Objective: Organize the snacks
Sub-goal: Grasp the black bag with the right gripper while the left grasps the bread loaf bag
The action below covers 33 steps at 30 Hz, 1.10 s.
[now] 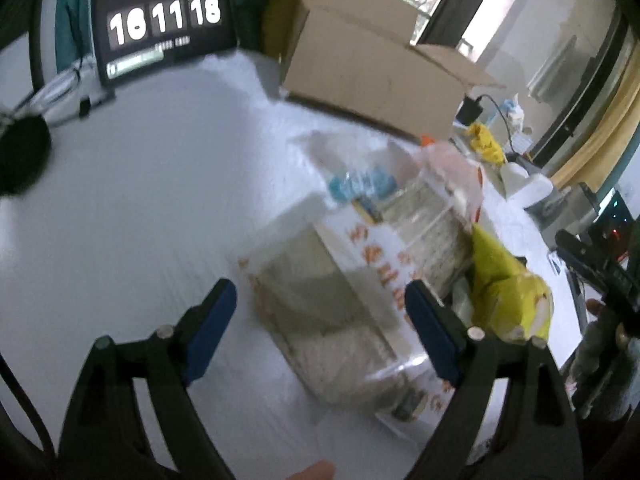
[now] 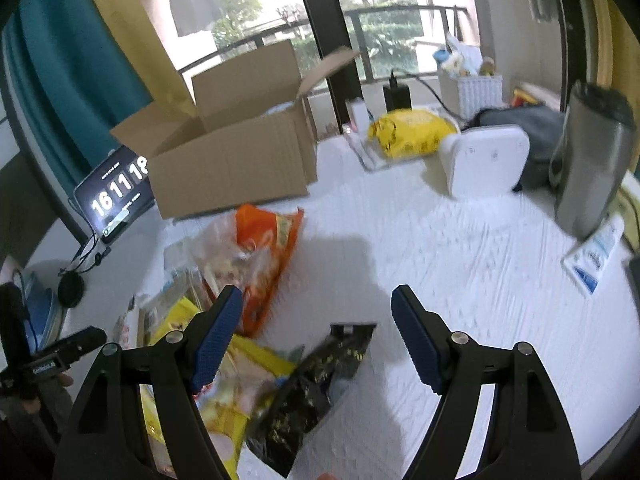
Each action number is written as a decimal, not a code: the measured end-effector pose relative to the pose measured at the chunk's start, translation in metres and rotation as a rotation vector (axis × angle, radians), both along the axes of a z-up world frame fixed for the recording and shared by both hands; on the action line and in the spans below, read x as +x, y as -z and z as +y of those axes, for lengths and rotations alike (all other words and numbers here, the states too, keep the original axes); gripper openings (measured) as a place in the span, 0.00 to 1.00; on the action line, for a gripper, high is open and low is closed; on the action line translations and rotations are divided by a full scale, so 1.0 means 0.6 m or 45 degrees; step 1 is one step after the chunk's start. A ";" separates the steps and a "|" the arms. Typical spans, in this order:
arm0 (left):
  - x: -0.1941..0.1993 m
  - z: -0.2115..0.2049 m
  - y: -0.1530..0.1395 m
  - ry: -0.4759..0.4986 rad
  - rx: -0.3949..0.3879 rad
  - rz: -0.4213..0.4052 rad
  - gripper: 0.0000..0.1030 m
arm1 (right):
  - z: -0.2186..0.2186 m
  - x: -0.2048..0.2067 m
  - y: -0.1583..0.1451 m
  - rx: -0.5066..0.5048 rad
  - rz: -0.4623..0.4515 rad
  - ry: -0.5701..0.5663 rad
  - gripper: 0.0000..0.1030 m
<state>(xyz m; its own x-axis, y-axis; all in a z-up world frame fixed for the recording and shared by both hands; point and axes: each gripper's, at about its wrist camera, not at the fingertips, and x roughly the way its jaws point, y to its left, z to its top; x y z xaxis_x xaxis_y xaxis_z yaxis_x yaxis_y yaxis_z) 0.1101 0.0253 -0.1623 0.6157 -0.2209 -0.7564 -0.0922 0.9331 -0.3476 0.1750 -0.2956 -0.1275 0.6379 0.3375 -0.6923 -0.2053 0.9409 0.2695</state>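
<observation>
Snack packs lie in a loose pile on a white table. In the left wrist view, my left gripper [image 1: 320,300] is open, its jaws on either side of a clear pack with orange print [image 1: 340,300], above it; a yellow-green bag [image 1: 508,292] lies to its right. In the right wrist view, my right gripper [image 2: 318,316] is open and empty above a black snack bag [image 2: 316,392]. A yellow bag [image 2: 228,392] lies under its left finger and an orange bag [image 2: 260,256] further back. An open cardboard box [image 2: 232,160] stands at the back.
A tablet clock [image 2: 116,196] leans left of the box. A yellow plastic bag [image 2: 412,132], a white device [image 2: 488,160], a grey metal bin [image 2: 592,168], a white basket [image 2: 472,92] and a booklet [image 2: 596,256] stand at the back right. A black round object [image 1: 22,156] lies far left.
</observation>
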 end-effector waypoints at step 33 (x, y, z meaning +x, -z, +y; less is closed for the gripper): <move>0.093 -0.031 0.040 0.036 0.094 0.038 0.92 | -0.008 0.019 0.092 0.071 0.120 -0.111 0.22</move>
<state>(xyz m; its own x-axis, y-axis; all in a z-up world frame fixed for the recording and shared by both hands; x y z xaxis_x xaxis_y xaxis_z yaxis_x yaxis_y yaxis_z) 0.1656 0.0069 -0.1863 0.5872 -0.1806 -0.7890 -0.0748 0.9585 -0.2751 0.1865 -0.3005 -0.1824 0.5374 0.4285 -0.7263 -0.2571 0.9035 0.3428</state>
